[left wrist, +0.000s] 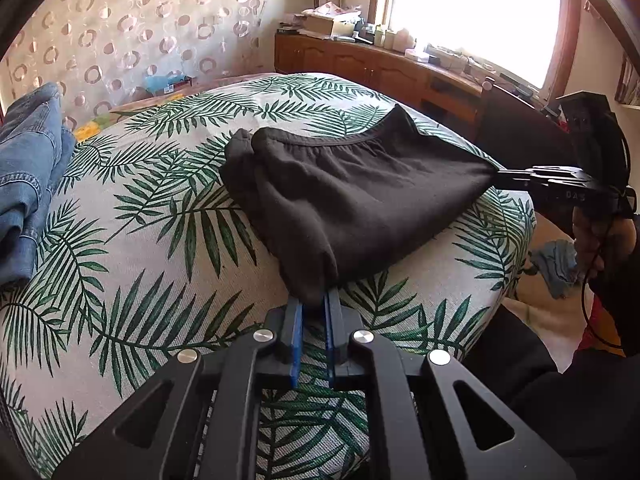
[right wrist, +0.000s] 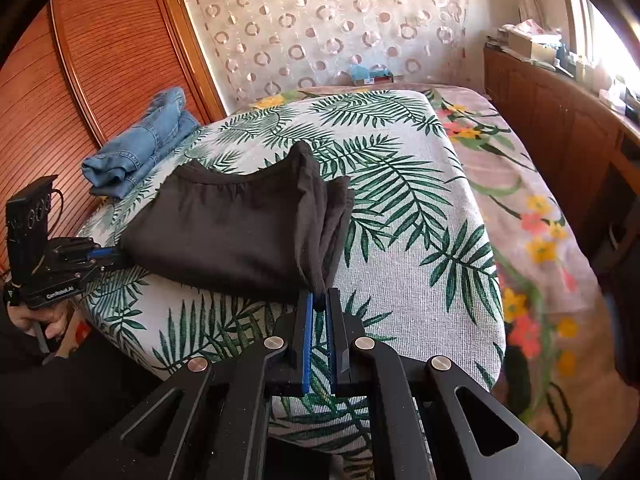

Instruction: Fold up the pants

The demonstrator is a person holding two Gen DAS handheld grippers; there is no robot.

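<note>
Black pants [left wrist: 352,200], folded with the elastic waistband facing away, lie on the leaf-print cover [left wrist: 160,248]. At the bottom of the left wrist view, my left gripper [left wrist: 314,304] is shut on their near corner. The right gripper [left wrist: 500,174] comes in from the right, pinching the opposite corner. In the right wrist view the same pants [right wrist: 232,224] spread to the left of my right gripper [right wrist: 320,300], whose blue pads clamp a bunched corner. The left gripper [right wrist: 120,256] grips the far-left corner there, a hand below it. The cloth between the two grips lifts slightly off the cover.
Folded blue jeans [left wrist: 28,172] [right wrist: 140,144] rest at the cover's far-left side by a wooden wardrobe [right wrist: 80,80]. A floral sheet [right wrist: 520,200] runs along the right side. A cluttered wooden cabinet [left wrist: 380,64] stands under the window. The cover's edge is close below both grippers.
</note>
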